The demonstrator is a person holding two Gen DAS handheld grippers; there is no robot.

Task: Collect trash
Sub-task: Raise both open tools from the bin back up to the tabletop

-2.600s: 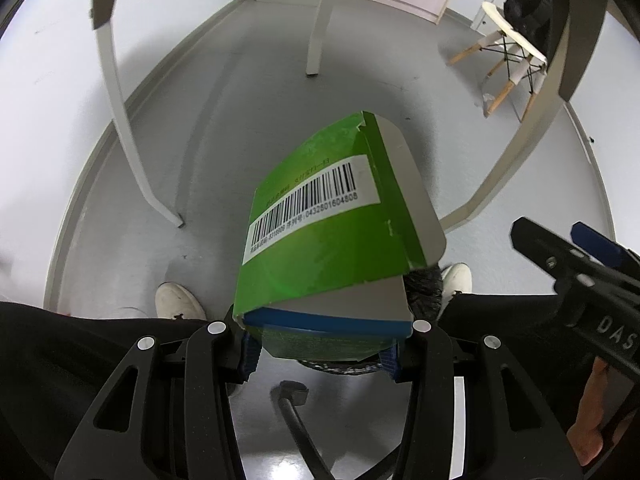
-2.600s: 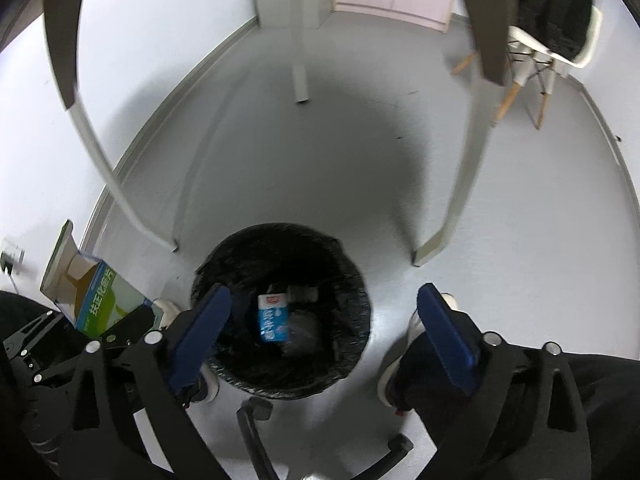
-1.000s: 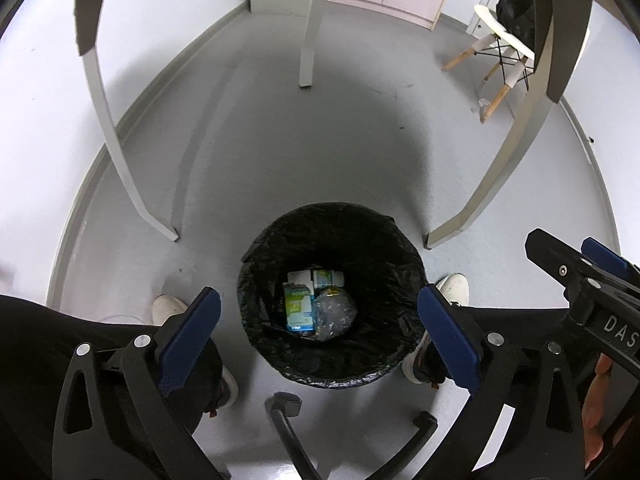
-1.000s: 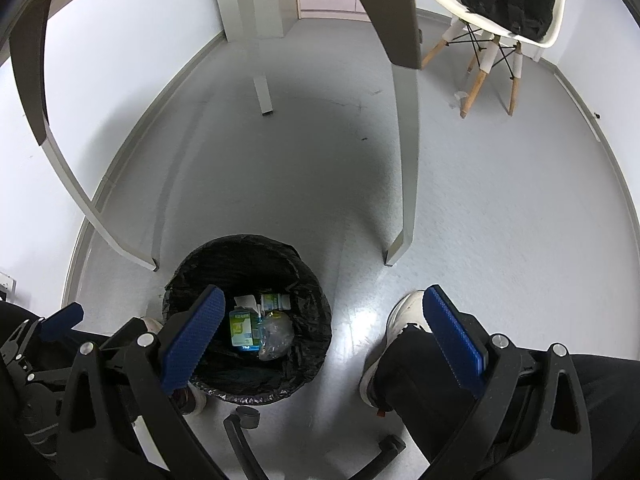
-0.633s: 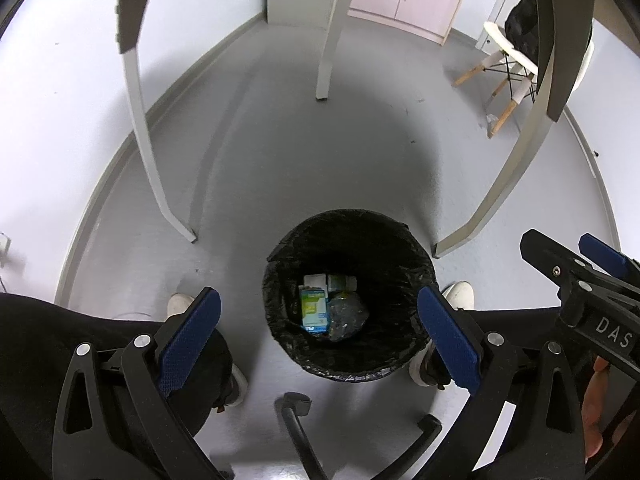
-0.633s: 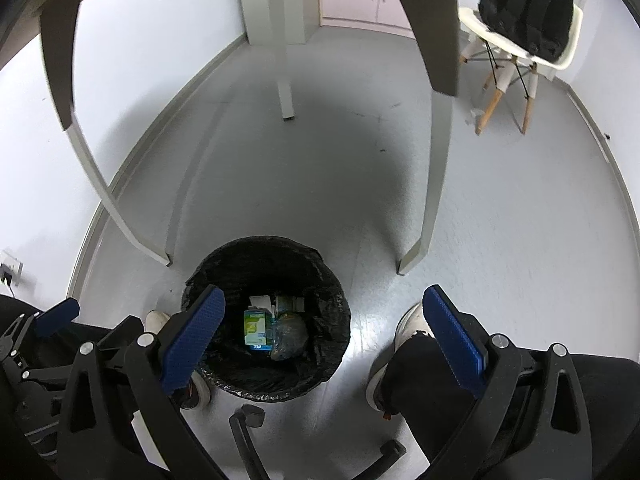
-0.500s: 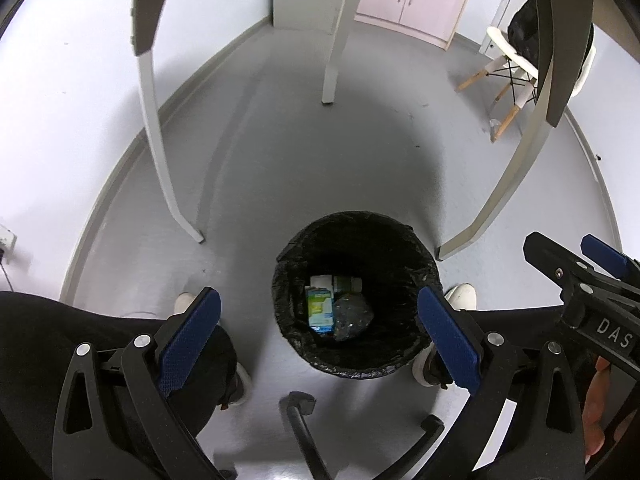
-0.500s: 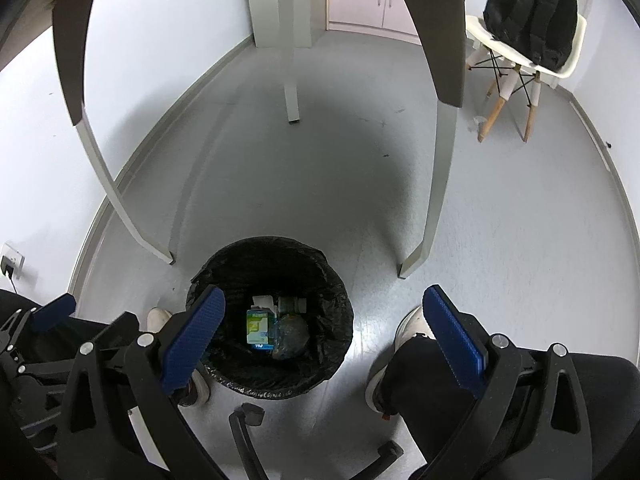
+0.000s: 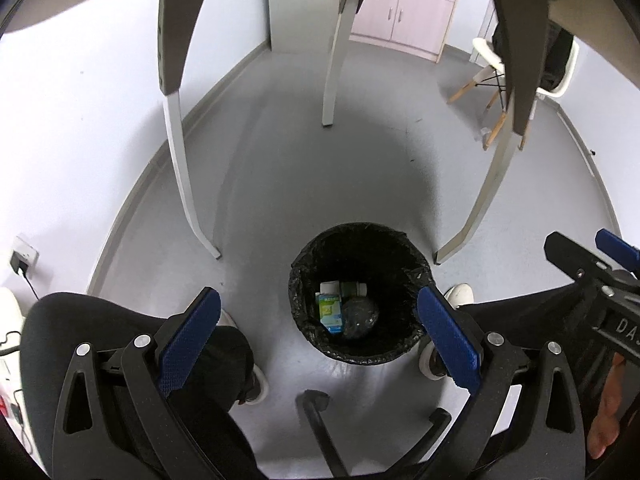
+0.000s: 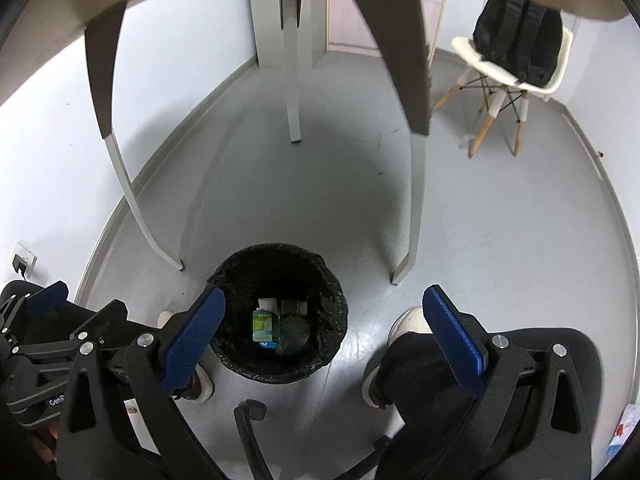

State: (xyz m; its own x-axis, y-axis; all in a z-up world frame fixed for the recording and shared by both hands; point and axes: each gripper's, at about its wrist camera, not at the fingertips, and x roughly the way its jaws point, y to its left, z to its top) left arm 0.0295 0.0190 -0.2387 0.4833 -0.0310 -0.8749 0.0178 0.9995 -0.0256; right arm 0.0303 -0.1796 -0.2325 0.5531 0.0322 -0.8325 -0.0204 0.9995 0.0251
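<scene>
Currently my left tool (image 9: 318, 332) hangs over the floor (image 9: 280, 184) with its blue pads (image 9: 188, 338) spread wide apart and nothing between them. The right tool (image 10: 323, 338) is likewise wide apart and empty. Both point down under the desk (image 10: 72, 4).

The black-lined trash bin (image 9: 360, 236) sits just ahead of the left tool, between its two pads in that view. From the right wrist view the bin (image 10: 280, 256) lies ahead and toward the left pad (image 10: 192, 336), which overlaps its rim.

Trash is inside the bin, at the bottom: a green-and-white carton (image 9: 330, 312) lying flat, a crumpled clear plastic item (image 9: 360, 316) touching it on the right, and small white pieces (image 9: 352, 287) beyond them. The right wrist view shows the same carton (image 10: 263, 326).

The person's dark trouser legs (image 10: 432, 364) and white shoes (image 10: 408, 320) flank the bin. A white chair (image 10: 504, 72) carrying a black backpack (image 10: 516, 40) stands well beyond the right tool, at far right. A wall socket (image 9: 24, 254) is to the left tool's far left.
</scene>
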